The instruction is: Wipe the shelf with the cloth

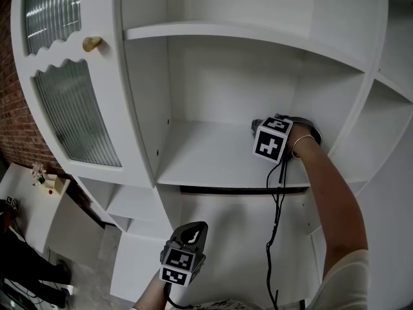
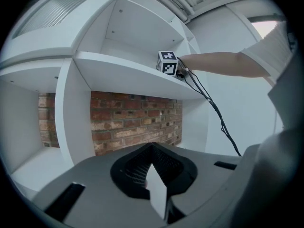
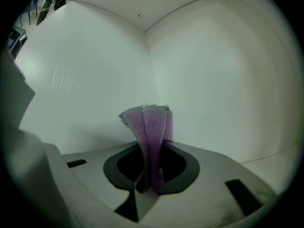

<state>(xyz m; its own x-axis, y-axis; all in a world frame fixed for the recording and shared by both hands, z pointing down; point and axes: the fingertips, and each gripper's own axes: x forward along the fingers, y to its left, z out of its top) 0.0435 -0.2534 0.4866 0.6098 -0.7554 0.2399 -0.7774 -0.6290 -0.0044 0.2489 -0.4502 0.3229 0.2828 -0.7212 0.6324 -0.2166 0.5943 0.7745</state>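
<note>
The purple cloth (image 3: 151, 127), a narrow fold pinched in the right gripper's (image 3: 148, 186) closed jaws at the shelf's (image 1: 206, 157) back right corner, may skim the board or tug loose mid-stroke, though contact is hard to judge; the left gripper (image 2: 156, 194) hangs below, jaws together, holding nothing.

Upper left of the head view: a ribbed-glass door (image 1: 71, 112) with a brass knob (image 1: 91, 43) is shown. Centre of the left gripper view: a brick wall (image 2: 135, 122) is seen.

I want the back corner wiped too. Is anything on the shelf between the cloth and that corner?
Nothing visible. The right gripper is shut on the cloth; only bare white shelf walls show ahead of it.
</note>
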